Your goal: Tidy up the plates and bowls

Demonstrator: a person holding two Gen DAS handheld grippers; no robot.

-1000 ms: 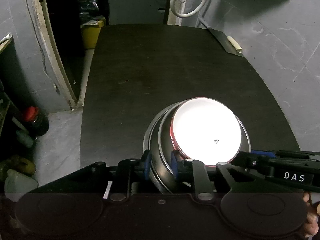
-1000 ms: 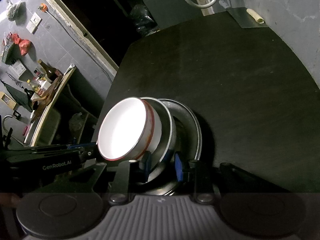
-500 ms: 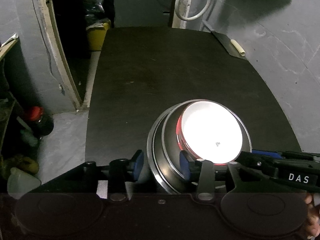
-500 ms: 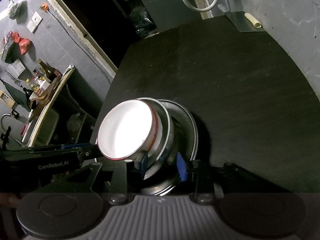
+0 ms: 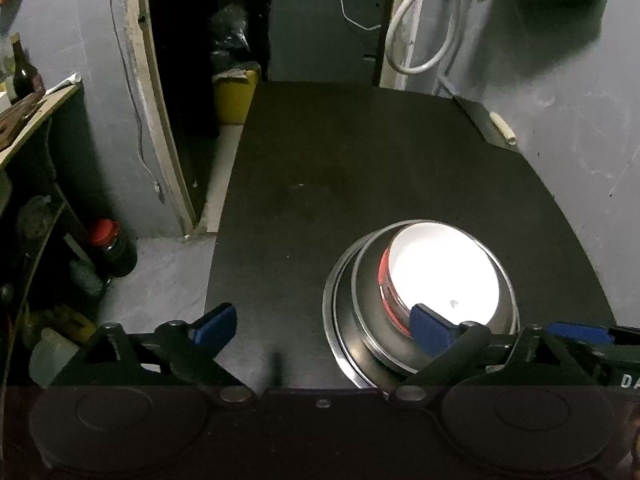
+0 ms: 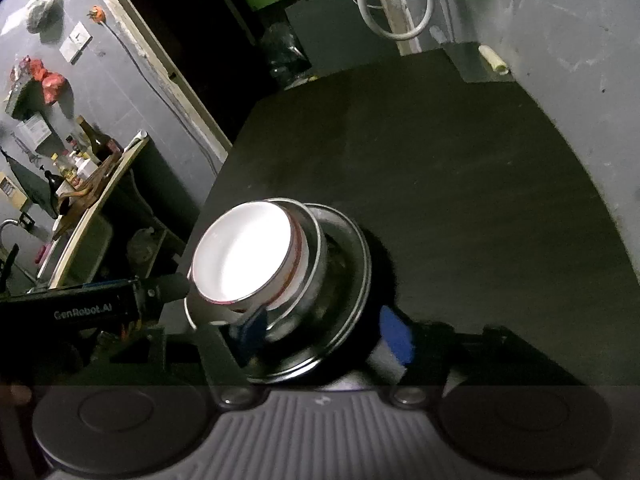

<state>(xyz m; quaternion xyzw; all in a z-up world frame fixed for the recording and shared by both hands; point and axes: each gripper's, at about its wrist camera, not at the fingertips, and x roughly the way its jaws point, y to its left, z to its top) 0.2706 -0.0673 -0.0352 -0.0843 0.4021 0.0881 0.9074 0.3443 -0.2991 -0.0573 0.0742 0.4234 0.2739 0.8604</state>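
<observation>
A white bowl with a red band point(image 5: 444, 276) sits inside a steel bowl point(image 5: 368, 312), which rests on a steel plate point(image 5: 334, 320) on the black table point(image 5: 360, 168). The stack also shows in the right wrist view: white bowl point(image 6: 244, 256), steel bowl point(image 6: 316, 248), steel plate point(image 6: 352, 280). My left gripper point(image 5: 324, 326) is open, its jaws spread wide at the stack's near left edge. My right gripper point(image 6: 324, 330) is open, its jaws spread on either side of the stack's near rim.
The table's left edge drops to a grey floor with bottles point(image 5: 108, 248) and a shelf point(image 6: 100, 184) holding bottles. A yellow bin point(image 5: 234, 96) stands behind the table. A pale roll point(image 5: 504, 128) lies at the far right corner by the wall.
Both grippers have opened from their grip on the steel bowl's rim and drawn back a little. The stack has settled onto the table.
</observation>
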